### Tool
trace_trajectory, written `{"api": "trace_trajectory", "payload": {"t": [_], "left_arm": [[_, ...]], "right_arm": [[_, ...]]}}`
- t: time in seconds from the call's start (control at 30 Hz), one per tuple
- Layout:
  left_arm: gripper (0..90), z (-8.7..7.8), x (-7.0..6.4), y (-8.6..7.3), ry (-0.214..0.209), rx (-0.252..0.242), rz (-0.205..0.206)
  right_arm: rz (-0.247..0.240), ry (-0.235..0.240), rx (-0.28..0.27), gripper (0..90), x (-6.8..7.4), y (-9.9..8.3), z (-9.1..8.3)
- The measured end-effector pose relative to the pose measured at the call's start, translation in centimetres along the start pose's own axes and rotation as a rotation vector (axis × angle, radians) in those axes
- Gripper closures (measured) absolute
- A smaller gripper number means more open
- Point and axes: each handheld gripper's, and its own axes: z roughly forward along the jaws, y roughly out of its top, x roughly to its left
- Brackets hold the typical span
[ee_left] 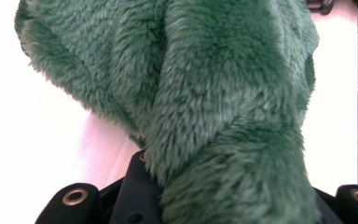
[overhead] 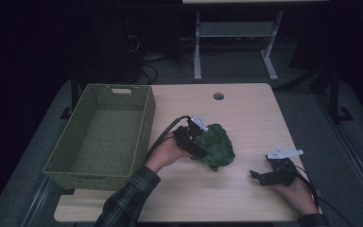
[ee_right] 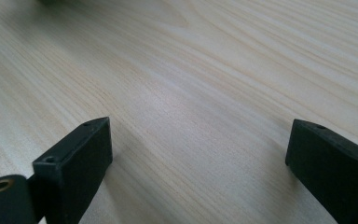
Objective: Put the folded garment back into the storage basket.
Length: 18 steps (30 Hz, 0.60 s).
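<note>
Left gripper (overhead: 199, 140) clamped on green plush cloth (overhead: 217, 145), frame centre; lift clear, carry to basket (overhead: 82, 168) at left. Right gripper (overhead: 261, 177) wide open, holds nothing; keep parked.

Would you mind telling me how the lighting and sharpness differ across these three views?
High view: dim, surroundings nearly black. Left gripper view: the table is blown out to white behind the green plush cloth, whose fur is slightly soft. Right gripper view: evenly lit, wood grain blurring at the top.

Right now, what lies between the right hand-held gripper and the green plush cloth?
Nothing but bare table: the high view shows plain wood between the right hand-held gripper and the green plush cloth.
</note>
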Motion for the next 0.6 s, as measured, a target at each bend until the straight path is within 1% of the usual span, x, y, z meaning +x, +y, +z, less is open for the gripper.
{"api": "trace_trajectory", "payload": {"t": [0.03,0.1,0.13,0.17,0.2,0.23,0.27,0.3,0.33,0.37,0.4,0.43,0.53,0.6], "left_arm": [[72.9,0.0,0.0,0.0,0.0,0.0,0.0],[72.8,-0.8,0.0,0.0,0.011,-0.007,-0.008],[72.8,-1.7,0.0,-0.1,0.018,-0.022,-0.014],[72.9,-1.7,0.0,-0.1,0.018,-0.022,-0.014],[72.9,-2.2,0.0,-0.1,0.022,-0.03,-0.014],[72.8,-3.2,0.0,-0.2,0.041,-0.036,-0.018],[72.8,-3.2,0.0,-0.2,0.041,-0.036,-0.018],[72.8,-4.1,0.0,-0.4,0.057,-0.043,-0.023],[72.8,-4.6,0.1,-0.5,0.06,-0.05,-0.024],[72.8,-4.6,0.1,-0.5,0.06,-0.05,-0.024],[72.8,-5.3,0.2,-0.7,0.062,-0.06,-0.03],[72.8,-5.3,0.2,-0.7,0.062,-0.06,-0.03],[72.8,-6.5,0.5,-1.2,0.083,-0.06,-0.041],[72.7,-7.2,0.6,-1.6,0.091,-0.07,-0.052]], "right_arm": [[0.0,0.0,0.0,6.5,0.0,0.0,0.0],[0.0,0.0,0.0,6.5,0.0,0.0,0.0],[0.0,0.0,0.0,6.5,0.0,0.0,0.0],[0.0,0.0,0.0,6.5,0.0,0.0,0.0],[0.001,0.0,0.0,6.5,0.0,0.0,0.0],[0.001,-0.001,0.0,6.5,0.0,0.0,0.0],[0.001,-0.001,0.0,6.5,0.0,0.0,0.0],[0.001,-0.001,0.0,6.5,0.0,0.0,0.0],[0.001,-0.001,0.0,6.5,0.0,0.0,0.0],[0.003,-0.001,0.0,6.5,0.0,0.0,0.0],[0.002,-0.001,0.0,6.5,0.0,0.0,0.0],[0.003,-0.001,0.0,6.5,0.0,0.0,0.0],[0.003,-0.001,0.0,6.5,0.0,0.0,0.0],[0.001,-0.001,0.0,6.5,0.0,0.0,0.0]]}}
